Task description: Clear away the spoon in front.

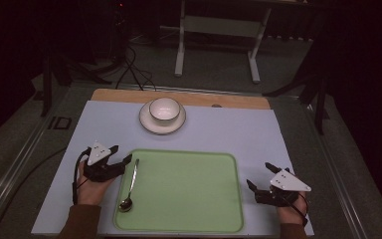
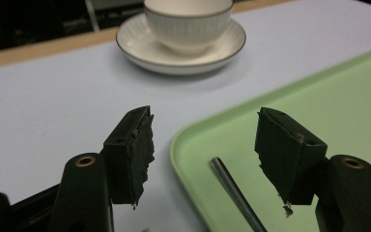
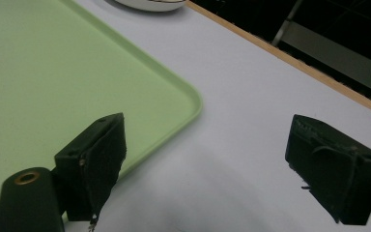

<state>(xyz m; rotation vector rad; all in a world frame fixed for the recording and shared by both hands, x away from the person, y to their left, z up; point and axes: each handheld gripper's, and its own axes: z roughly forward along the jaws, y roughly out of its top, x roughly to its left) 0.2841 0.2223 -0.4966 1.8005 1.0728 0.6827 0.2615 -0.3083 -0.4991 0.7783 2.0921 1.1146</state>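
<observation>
Here, much of the room beyond the table [image 1: 278, 134] is dark in the high view, and little can be made out there apart from a pale stand [image 1: 218, 35] at the top centre and some cables [image 1: 134, 69] on the floor.

At the lower left of the high view, the left gripper [image 1: 124, 155] sits beside the tray's left edge, its jaws spread wide with nothing between the pads. In the left gripper view the spoon's handle runs up between the jaws from the bottom edge, touched by neither, with its bowl end cut off.

There is one spoon [image 1: 131, 184], lying on the left part of the green tray [image 1: 189, 219], handle pointing to the upper part of the frame. There is one tray, in the lower centre.

Above it, at the upper centre, stands one white cup [image 1: 164, 109] on one saucer [image 1: 149, 125]. The right gripper view cuts the saucer off at its top edge.

At the lower right, the right gripper [image 1: 259, 175] rests just off the tray's right edge, jaws wide apart and empty over bare table.
</observation>
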